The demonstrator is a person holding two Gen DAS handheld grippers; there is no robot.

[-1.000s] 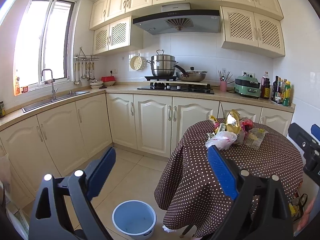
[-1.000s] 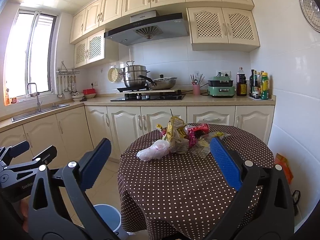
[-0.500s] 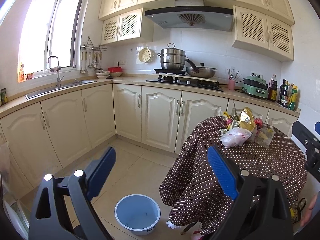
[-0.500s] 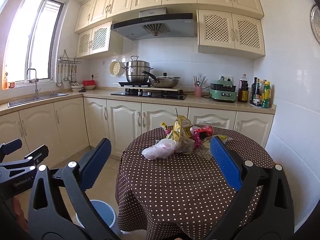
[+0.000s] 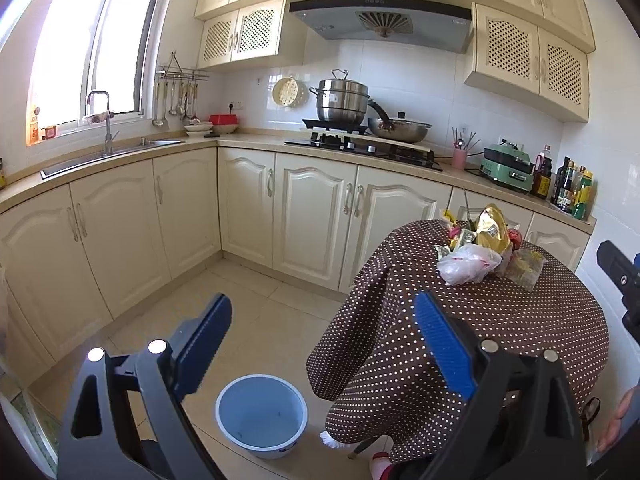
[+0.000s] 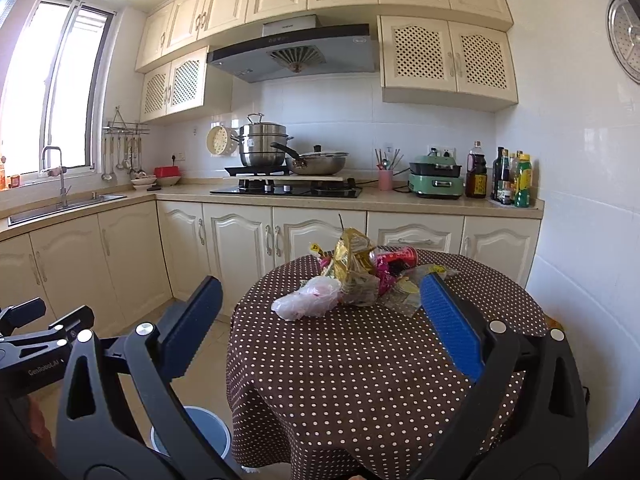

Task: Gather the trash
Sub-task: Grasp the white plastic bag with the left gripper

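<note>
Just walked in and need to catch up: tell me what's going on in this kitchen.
A person holds a two-finger gripper in each hand, facing a round table with a dotted brown cloth. The left gripper and right gripper are both open and empty. A pile of trash, wrappers and a white plastic bag, sits untouched on the table. A blue bucket stands on the floor beside the table, seemingly empty.

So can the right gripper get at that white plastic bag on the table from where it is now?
Probably yes. The right gripper is open and empty, and the white plastic bag lies at the near edge of the trash pile, with only bare tablecloth between them.
</note>
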